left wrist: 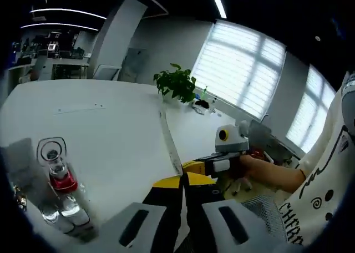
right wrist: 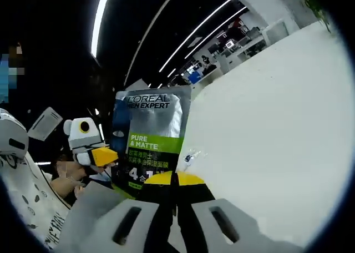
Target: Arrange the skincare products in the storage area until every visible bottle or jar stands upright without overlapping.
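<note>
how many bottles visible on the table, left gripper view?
1: a clear bottle with a red band, upright in a clear holder at the lower left of the white table. Others may be hidden outside the frame.

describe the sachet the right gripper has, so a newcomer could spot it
Start at the white table in the right gripper view, then go to the right gripper at the bottom edge. Its yellow-tipped jaws are shut on the sachet: flat, silver and dark blue, with a green PURE & MATTE band.

My left gripper (left wrist: 183, 182) has its yellow-tipped jaws pressed together. My right gripper (right wrist: 174, 180) is likewise closed (tips meeting), and appears in the left gripper view with my hand (left wrist: 260, 167) behind it.
</note>
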`<state>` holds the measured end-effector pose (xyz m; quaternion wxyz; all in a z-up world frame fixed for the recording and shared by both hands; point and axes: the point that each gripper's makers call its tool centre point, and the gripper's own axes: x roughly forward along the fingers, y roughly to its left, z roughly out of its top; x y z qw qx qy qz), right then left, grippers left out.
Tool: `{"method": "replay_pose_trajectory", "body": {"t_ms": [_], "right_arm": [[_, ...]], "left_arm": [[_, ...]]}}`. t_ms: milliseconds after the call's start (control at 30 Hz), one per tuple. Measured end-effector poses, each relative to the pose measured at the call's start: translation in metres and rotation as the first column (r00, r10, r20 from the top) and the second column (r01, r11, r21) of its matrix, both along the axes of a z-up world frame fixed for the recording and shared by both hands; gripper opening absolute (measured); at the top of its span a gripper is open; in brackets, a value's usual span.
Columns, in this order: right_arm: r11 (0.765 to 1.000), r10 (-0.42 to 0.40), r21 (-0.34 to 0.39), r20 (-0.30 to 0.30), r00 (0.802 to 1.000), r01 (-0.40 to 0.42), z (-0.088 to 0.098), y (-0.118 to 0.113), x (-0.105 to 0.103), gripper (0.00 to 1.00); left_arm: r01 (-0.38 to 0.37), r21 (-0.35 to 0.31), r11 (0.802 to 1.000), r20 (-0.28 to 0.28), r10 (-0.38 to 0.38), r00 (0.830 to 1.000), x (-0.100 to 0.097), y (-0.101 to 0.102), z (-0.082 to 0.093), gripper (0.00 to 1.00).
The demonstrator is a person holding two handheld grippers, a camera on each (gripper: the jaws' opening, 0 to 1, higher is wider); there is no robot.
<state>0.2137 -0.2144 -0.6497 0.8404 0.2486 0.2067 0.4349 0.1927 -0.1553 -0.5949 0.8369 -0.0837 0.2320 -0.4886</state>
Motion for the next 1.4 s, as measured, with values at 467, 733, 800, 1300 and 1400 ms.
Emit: {"method": "replay_pose_trajectory", "body": {"t_ms": [467,733,800,1300,1400], "right_arm": [[0.987,0.153,0.036,0.106,0.982,-0.158,0.039,0.062,-0.022,0.20],[0.922,0.262,0.248,0.159,0.952,-0.296,0.078,0.097,-0.042,0.21],[0.916,0.272,0.255,0.168,0.948,-0.308,0.081,0.102,-0.043,0.20],[0.846,0.380,0.296,0.250,0.890,-0.444,0.114,0.164,-0.058,0.09],[0.852,0.371,0.293,0.248,0.895,-0.434,0.117,0.182,-0.058,0.07]], "left_arm": [[0.016,-0.129,0.992,0.123,0.000,0.992,-0.017,0.061,0.056,0.00],[0.053,-0.223,0.973,0.161,-0.017,0.987,-0.030,0.087,0.082,0.00],[0.051,-0.246,0.968,0.167,-0.009,0.986,-0.031,0.094,0.088,0.00],[0.031,-0.350,0.936,0.192,0.040,0.981,-0.034,0.155,0.108,0.00],[-0.011,-0.371,0.929,0.173,0.081,0.982,-0.029,0.176,0.104,0.00]]}}
